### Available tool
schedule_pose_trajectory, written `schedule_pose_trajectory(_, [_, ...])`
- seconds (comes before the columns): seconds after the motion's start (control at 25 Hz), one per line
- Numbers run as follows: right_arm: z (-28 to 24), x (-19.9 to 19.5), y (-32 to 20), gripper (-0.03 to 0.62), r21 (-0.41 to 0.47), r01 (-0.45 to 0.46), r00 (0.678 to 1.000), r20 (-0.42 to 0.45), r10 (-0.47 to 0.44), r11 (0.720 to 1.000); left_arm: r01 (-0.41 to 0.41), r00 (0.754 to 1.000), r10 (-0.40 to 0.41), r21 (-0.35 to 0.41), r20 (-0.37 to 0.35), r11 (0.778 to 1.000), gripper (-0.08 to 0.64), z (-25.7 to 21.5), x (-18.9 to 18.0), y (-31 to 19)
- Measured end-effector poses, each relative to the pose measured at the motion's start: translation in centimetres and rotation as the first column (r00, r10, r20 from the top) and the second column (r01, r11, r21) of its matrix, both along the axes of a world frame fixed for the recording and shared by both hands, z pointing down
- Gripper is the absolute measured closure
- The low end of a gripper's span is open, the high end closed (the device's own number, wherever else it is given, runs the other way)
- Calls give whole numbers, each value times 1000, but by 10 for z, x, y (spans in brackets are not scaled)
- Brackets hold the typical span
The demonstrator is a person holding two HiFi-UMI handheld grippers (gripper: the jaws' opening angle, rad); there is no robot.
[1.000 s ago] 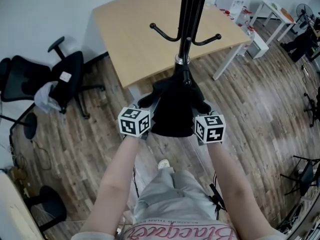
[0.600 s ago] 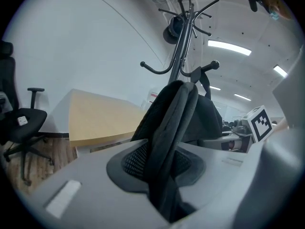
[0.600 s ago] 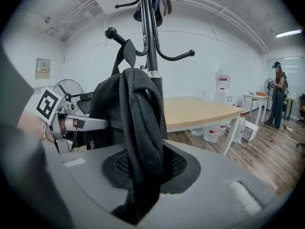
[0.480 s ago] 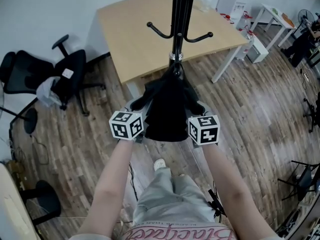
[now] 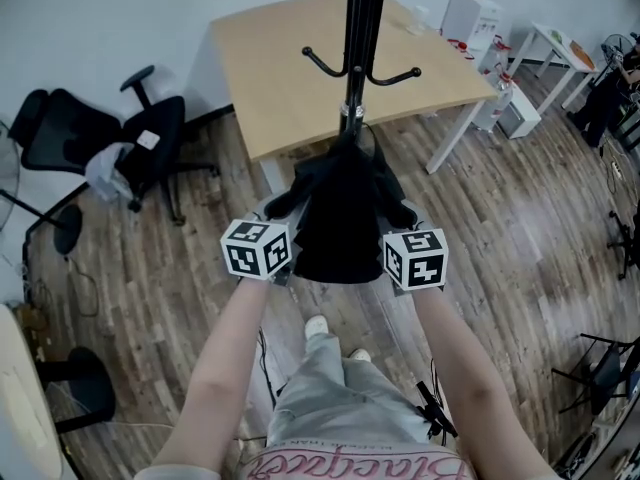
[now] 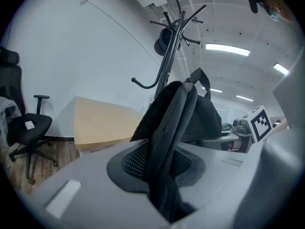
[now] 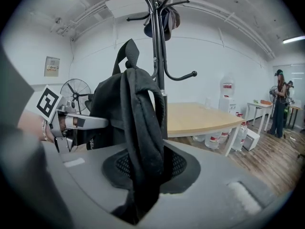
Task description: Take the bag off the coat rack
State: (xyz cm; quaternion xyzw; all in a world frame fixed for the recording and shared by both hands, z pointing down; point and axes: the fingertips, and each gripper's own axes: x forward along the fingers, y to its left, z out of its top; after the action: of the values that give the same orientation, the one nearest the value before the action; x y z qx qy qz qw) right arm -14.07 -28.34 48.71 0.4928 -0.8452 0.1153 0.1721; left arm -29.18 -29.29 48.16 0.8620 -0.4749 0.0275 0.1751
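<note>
A black backpack (image 5: 340, 223) hangs between my two grippers, close against the black coat rack (image 5: 355, 38) pole. My left gripper (image 5: 280, 213) is shut on one shoulder strap (image 6: 167, 137), which runs down between its jaws. My right gripper (image 5: 402, 216) is shut on the other strap (image 7: 143, 142) in the same way. The bag's top loop (image 7: 129, 49) stands upright beside the pole with no hook through it. The lower hooks (image 5: 322, 65) are bare. A dark cap (image 7: 164, 20) hangs high on the rack.
A light wooden table (image 5: 280, 78) stands right behind the rack. Black office chairs (image 5: 130, 153) are at the left, a white side table (image 5: 555, 43) and water bottles (image 7: 228, 128) at the right. A person (image 7: 278, 101) stands far right. My legs (image 5: 340, 388) are below.
Both grippers and the backpack have risen a little and drawn slightly toward me from the rack pole. Both grips on the straps are unchanged.
</note>
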Motion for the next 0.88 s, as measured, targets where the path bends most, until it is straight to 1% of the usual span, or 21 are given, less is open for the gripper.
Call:
schedule_pose_trajectory(0.24, [-12, 15, 13, 512, 9, -24, 1000, 15, 24, 1000, -2, 999, 1, 25, 35, 1000, 462, -16, 16, 13])
schedule_pose_trajectory(0.44, [-26, 35, 20, 514, 30, -43, 999, 15, 42, 999, -18, 998, 14, 59, 61, 998, 464, -31, 36, 19])
schedule_pose_trajectory(0.68, [-45, 62, 26, 514, 72, -83, 996, 20, 82, 994, -53, 995, 43, 107, 95, 993, 468, -54, 64, 21])
schedule_pose_trajectory(0.88, [-64, 86, 29, 514, 116, -125, 992, 23, 124, 985, -97, 990, 78, 158, 121, 983, 471, -74, 89, 20])
